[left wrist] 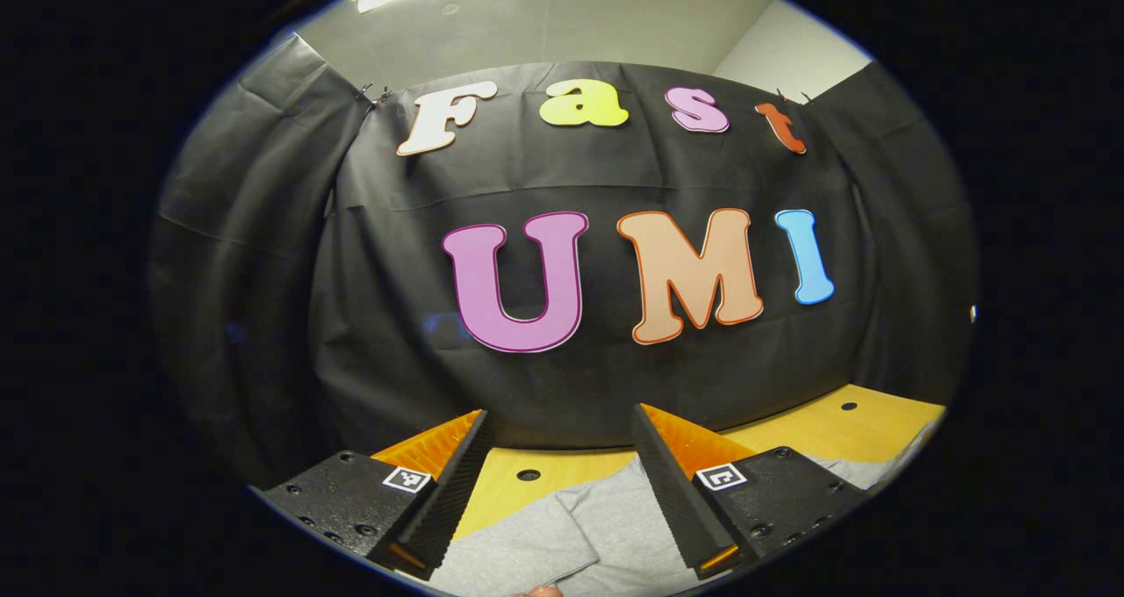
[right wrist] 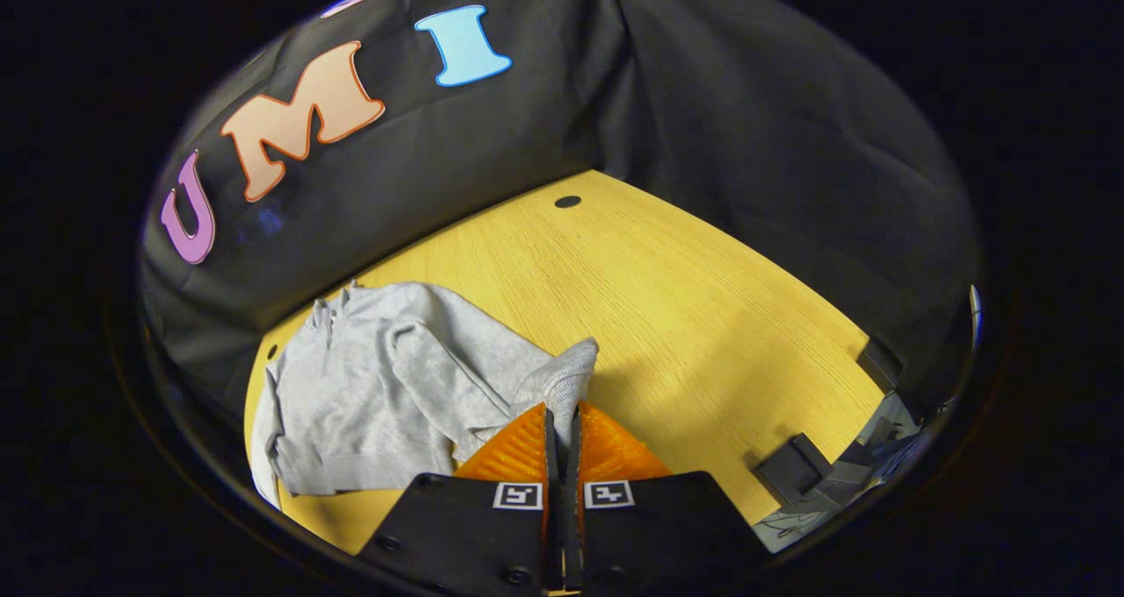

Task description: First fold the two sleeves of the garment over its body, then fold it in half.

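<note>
**A:** On the yellow wooden table [right wrist: 702, 316], in the right gripper view, the grey garment [right wrist: 386, 395] lies spread toward the left side, close against the black booth wall [right wrist: 746, 114]. Collar end up by the wall, hem end nearer the camera.

**B:** And the right gripper [right wrist: 562, 430]?

**A:** Its two fingers are pressed together with a sleeve [right wrist: 562, 373] pinched between them. The cuff end pokes up just past the fingertips, and the rest of that sleeve runs back across the garment's body toward the shoulder.

**B:** So the sleeve is over the body?

**A:** It lies partly across it, yes, and lifted at the gripped end. The cloth beneath looks rumpled, with creases through the chest.

**B:** Anything else on that table?

**A:** A small dark hole [right wrist: 568, 201] in the wood near the far edge, and dark brackets [right wrist: 795, 465] at the lower right edge.

**B:** Over to the left gripper view.

**A:** The left gripper [left wrist: 562, 492] is spread wide, nothing between its fingers. It sits level, looking straight at the wall. Between and below the fingers there's grey fabric [left wrist: 606, 527] of the garment lying flat on the table [left wrist: 843, 430], with a fold edge running diagonally across it.

**B:** Is it touching the cloth?

**A:** Can't tell from this angle. The fingers stand above or just at the fabric; contact isn't clear.
</note>
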`<action>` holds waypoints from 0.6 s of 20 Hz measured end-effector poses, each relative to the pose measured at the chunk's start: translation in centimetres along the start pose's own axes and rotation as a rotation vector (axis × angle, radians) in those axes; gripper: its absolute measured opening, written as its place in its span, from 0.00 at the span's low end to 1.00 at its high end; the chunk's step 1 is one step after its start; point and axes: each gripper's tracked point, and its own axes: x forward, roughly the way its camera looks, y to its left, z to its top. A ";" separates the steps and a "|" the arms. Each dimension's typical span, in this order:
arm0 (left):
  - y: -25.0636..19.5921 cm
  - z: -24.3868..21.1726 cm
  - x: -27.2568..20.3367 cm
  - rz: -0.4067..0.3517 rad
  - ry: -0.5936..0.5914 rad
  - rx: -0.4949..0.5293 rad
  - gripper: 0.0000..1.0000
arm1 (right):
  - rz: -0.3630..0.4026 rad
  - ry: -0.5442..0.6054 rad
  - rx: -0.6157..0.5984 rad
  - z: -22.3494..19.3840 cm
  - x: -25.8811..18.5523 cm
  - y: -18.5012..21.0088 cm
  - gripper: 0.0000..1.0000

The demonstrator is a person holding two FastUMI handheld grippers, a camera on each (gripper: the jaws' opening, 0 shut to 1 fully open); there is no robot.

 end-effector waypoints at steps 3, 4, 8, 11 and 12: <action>1.5 -0.2 -0.2 0.028 0.005 0.005 0.93 | 0.030 -0.017 -0.021 1.7 0.2 2.3 0.03; 2.0 -0.4 -0.3 0.038 0.009 0.005 0.94 | 0.045 -0.026 -0.031 2.3 0.2 3.3 0.03; 4.0 -0.9 -0.8 0.079 0.024 0.005 0.93 | 0.100 -0.058 -0.081 4.2 0.6 7.6 0.03; 5.7 -1.1 -1.3 0.113 0.030 0.015 0.93 | 0.137 -0.078 -0.109 5.8 1.3 11.0 0.03; 6.3 -1.1 -1.4 0.125 0.030 0.018 0.93 | 0.148 -0.085 -0.116 6.3 1.5 12.0 0.03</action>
